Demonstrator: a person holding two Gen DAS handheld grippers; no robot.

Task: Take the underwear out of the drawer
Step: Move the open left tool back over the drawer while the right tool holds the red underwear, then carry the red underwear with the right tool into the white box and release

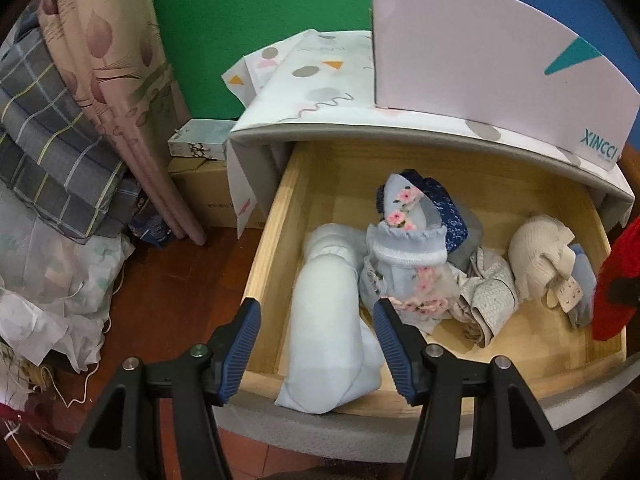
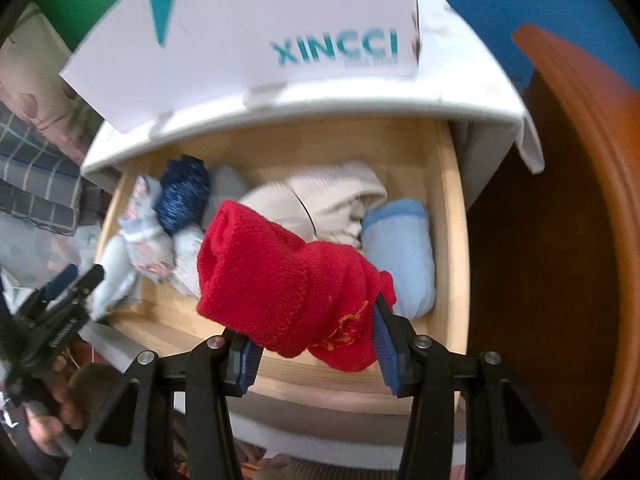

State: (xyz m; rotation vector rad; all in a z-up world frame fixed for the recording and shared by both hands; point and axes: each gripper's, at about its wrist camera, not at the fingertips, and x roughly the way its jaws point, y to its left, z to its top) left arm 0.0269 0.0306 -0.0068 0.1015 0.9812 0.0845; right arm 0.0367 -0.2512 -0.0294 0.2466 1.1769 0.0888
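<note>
**Right gripper's got the red undies, left one hanging wide open**

So the right gripper (image 2: 314,346) is clamped on a rolled red knit underwear (image 2: 280,280), pads pressed in on both sides of the bundle near its lower end. The roll sticks up and to the left out of the pads, above the open wooden drawer (image 1: 272,216), apparently clear of everything lying in it. In the left wrist view it only shows as a red blob at the far right edge (image 1: 612,276).

The left gripper (image 1: 316,332) is spread wide with nothing in it. It hovers over the drawer's front left corner, with a long pale blue roll (image 1: 324,316) showing between the fingers; can't tell if they actually touch it.

Left in the drawer: a floral blue piece (image 1: 408,248) mid-drawer, a navy one (image 1: 444,208) behind it, a cream bra (image 1: 540,256) to the right, and a light blue fold (image 2: 400,252) against the right wall. Bare wood shows along the back and the front right. A white XINCCI box (image 1: 480,48) sits on the cabinet top overhanging the back of the drawer.
</note>
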